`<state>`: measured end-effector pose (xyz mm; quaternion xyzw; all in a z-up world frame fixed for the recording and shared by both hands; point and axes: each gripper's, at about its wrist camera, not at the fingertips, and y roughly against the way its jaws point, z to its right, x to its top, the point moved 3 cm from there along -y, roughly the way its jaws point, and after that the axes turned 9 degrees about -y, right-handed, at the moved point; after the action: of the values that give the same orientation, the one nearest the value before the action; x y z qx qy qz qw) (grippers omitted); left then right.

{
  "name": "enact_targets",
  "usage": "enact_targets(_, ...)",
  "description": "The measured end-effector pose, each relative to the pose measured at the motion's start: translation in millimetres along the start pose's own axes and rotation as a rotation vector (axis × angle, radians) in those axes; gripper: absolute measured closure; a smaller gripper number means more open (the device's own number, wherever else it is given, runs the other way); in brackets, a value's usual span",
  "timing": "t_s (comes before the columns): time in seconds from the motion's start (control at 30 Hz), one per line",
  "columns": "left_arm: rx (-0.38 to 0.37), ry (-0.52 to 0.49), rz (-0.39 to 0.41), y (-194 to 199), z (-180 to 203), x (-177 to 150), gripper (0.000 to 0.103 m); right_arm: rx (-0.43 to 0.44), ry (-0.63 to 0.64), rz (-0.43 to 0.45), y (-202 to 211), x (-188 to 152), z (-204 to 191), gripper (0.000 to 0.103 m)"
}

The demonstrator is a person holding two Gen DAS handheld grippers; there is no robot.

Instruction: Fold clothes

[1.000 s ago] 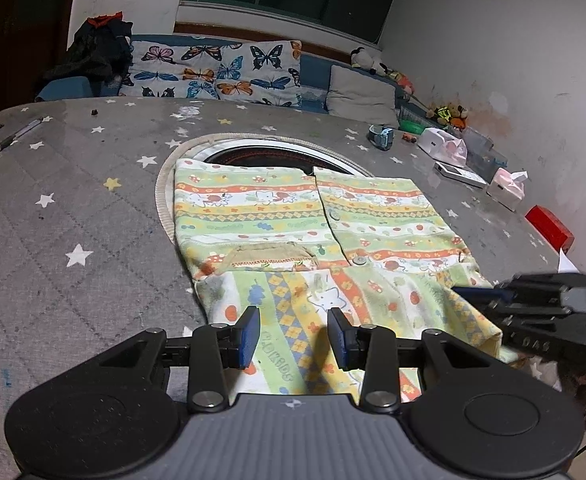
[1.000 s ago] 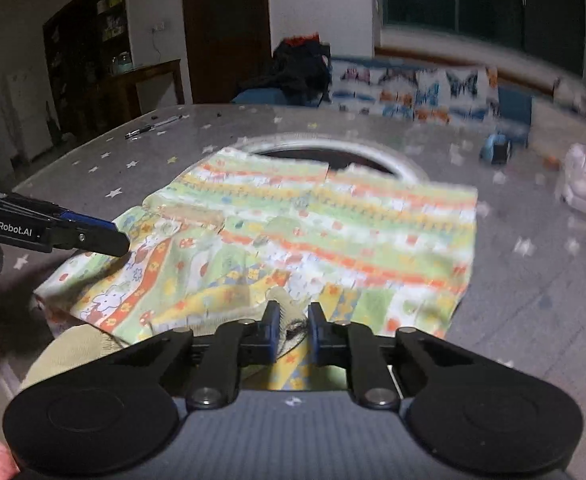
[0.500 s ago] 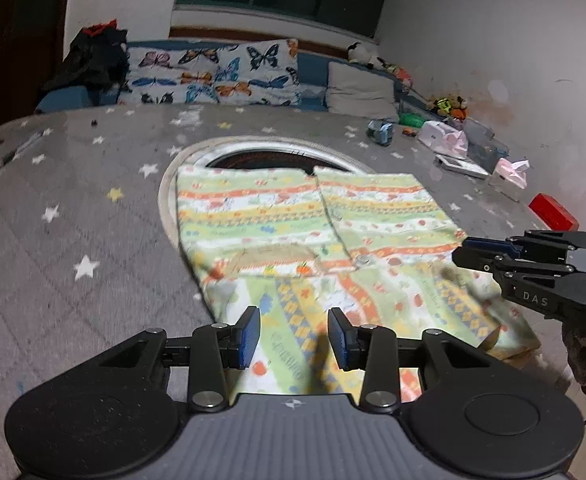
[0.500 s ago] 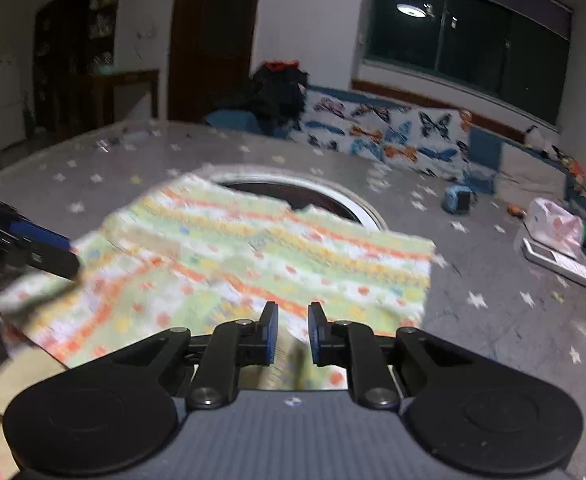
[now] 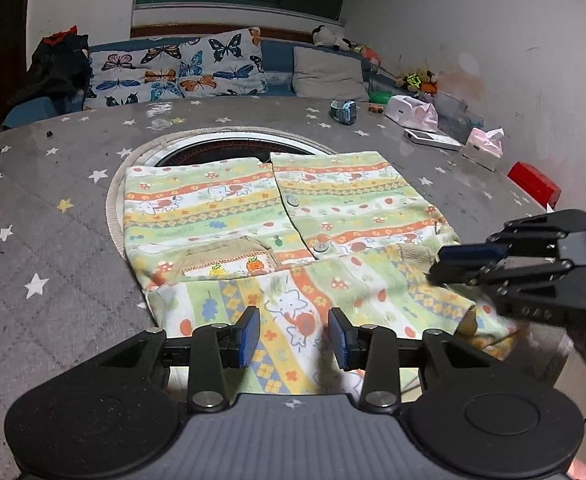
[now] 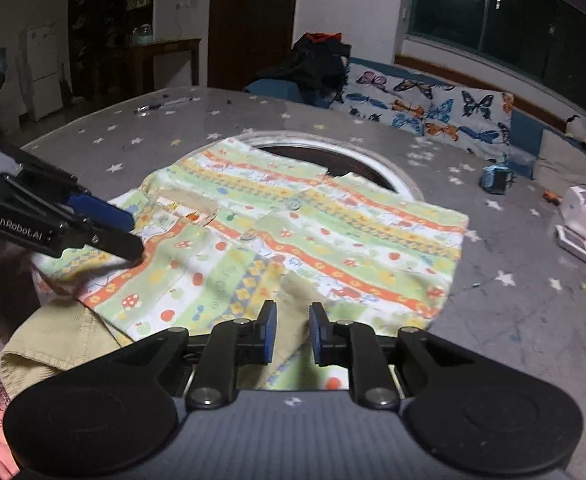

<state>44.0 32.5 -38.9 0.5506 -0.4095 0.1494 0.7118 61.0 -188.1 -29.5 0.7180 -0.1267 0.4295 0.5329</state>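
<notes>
A child's patterned shirt (image 5: 293,224) in green, orange and yellow stripes lies flat on the grey star-print table, its near part folded over. It also shows in the right wrist view (image 6: 301,232). My left gripper (image 5: 293,336) is open and empty, hovering over the shirt's near edge. My right gripper (image 6: 292,330) is open and empty above the shirt's near right hem. Each gripper shows in the other's view: the right one (image 5: 445,264) at the shirt's right edge, the left one (image 6: 129,236) at its left edge.
A round white-rimmed opening (image 5: 237,146) lies under the shirt's far edge. A blue toy (image 5: 343,112), tissue packs (image 5: 483,146), a white device (image 5: 431,138) and a red box (image 5: 535,186) sit at the table's right. Butterfly cushions (image 5: 181,68) lie behind.
My right gripper let go of the shirt hem, opened and lifted back a little. My left gripper stayed open over the near edge.
</notes>
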Motion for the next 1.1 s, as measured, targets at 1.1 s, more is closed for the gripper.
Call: enact_targets(1.1, -0.049, -0.063, 0.017, 25, 31, -4, 0.062, -0.115, 0.068, 0.031, 15, -16, -9, 0.094)
